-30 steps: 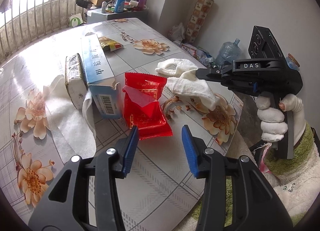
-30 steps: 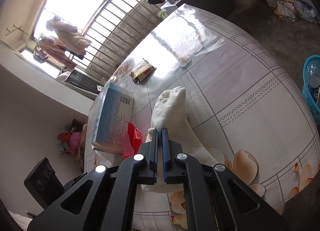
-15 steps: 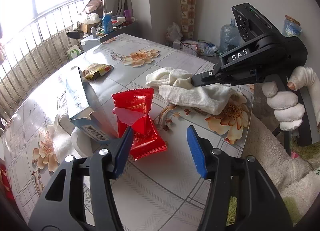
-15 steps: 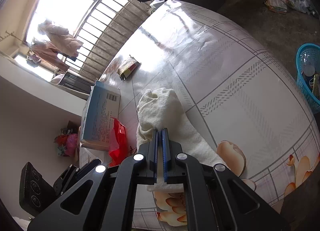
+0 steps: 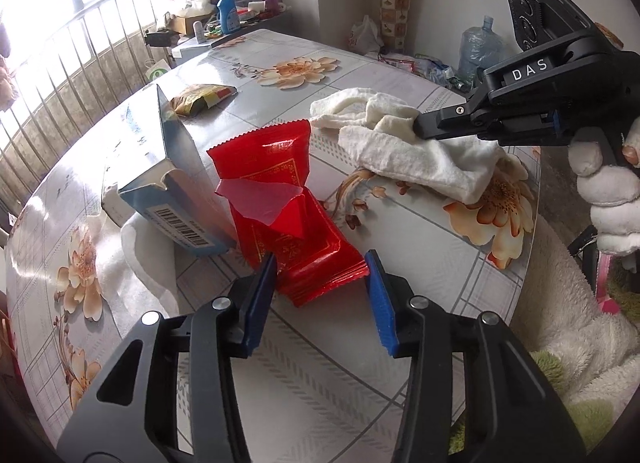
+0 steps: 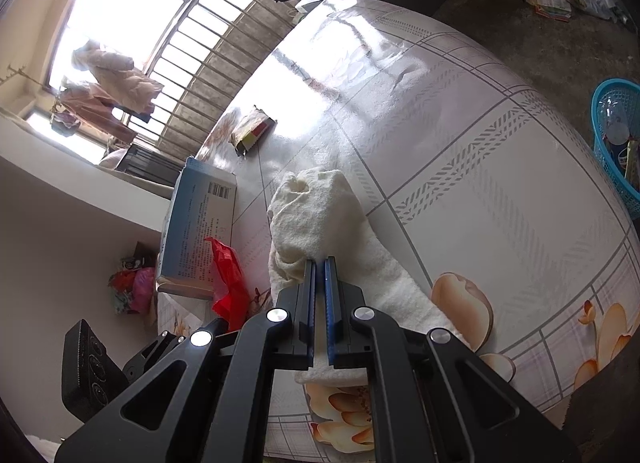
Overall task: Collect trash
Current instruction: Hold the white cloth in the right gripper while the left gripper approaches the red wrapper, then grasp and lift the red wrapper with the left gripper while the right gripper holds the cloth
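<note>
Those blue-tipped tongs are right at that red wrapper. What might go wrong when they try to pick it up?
The left tongs, whose jaws have just been closing, straddle only the near end of the red wrapper; the glossy film could slip out. The wrapper lies against the blue box, so lifting it might tip or drag the box. The right tongs are shut on the white cloth nearby, and the two tools could bump.

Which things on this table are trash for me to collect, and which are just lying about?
Trash, likely:
red wrapper, between the open left gripper
blue carton, torn open
crumpled snack packet

Lying about:
white cloth, held by the right gripper
blue basket on the floor
</note>
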`<act>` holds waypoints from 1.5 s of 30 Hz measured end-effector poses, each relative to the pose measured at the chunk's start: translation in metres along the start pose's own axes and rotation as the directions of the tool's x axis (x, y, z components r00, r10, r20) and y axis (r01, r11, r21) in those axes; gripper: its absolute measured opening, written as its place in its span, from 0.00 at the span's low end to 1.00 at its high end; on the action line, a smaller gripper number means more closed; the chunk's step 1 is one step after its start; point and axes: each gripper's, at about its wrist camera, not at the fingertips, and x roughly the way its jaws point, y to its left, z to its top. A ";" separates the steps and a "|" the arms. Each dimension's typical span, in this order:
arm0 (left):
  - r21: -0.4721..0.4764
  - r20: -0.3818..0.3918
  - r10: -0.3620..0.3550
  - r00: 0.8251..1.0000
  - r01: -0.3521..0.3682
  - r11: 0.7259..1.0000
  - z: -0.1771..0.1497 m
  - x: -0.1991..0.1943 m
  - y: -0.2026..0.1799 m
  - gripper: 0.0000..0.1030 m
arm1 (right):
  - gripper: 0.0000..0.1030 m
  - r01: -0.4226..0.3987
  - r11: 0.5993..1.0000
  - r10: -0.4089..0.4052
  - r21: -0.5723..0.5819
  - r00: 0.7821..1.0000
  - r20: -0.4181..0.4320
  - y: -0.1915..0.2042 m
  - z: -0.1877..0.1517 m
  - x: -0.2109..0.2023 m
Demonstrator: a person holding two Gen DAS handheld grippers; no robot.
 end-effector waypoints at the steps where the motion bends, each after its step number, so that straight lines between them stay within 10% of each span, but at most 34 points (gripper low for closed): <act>1: -0.002 0.000 -0.005 1.000 0.005 1.000 0.000 0.000 0.001 0.38 | 0.05 0.002 1.000 -0.002 0.000 1.000 0.000 -0.001 0.000 0.000; 28: -0.025 0.127 -0.147 0.981 0.151 0.988 0.028 -0.032 -0.011 0.10 | 0.04 -0.105 0.994 0.102 0.016 0.989 0.108 -0.008 0.005 -0.046; 45: 0.073 0.250 -0.340 0.906 0.333 0.940 0.119 -0.052 -0.064 0.10 | 0.04 -0.095 0.991 0.045 0.090 0.894 0.446 -0.057 0.006 -0.184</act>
